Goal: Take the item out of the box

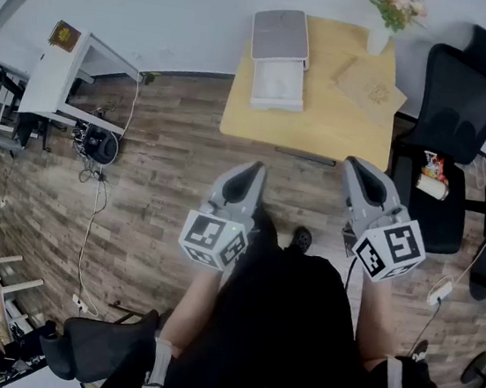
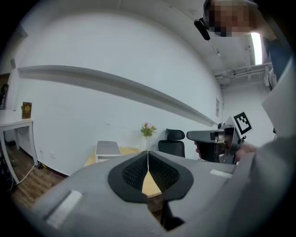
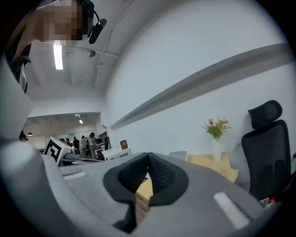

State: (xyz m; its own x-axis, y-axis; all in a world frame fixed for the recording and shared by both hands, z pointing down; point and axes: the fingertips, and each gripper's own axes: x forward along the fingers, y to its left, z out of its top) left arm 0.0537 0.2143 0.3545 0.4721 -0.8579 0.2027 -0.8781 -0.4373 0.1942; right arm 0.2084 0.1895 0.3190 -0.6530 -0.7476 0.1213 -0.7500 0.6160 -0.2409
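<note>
A white box (image 1: 278,83) with its grey lid (image 1: 280,34) lying back stands on the far left of a wooden table (image 1: 310,126). Its inside looks pale, and I cannot make out the item. My left gripper (image 1: 254,170) and right gripper (image 1: 354,164) hover side by side over the floor, just short of the table's near edge. Both are shut with nothing between the pads. In the left gripper view the jaws (image 2: 148,159) meet, with the box (image 2: 107,149) far ahead. The right gripper view shows its jaws (image 3: 148,162) closed too, and the box (image 3: 178,155) behind them.
On the table also lie a flat brown board (image 1: 370,88) and a vase of flowers (image 1: 391,13). A black office chair (image 1: 451,127) with small items on its seat stands right of the table. A white desk (image 1: 63,76) and cables are at the left, another black chair (image 1: 98,347) near me.
</note>
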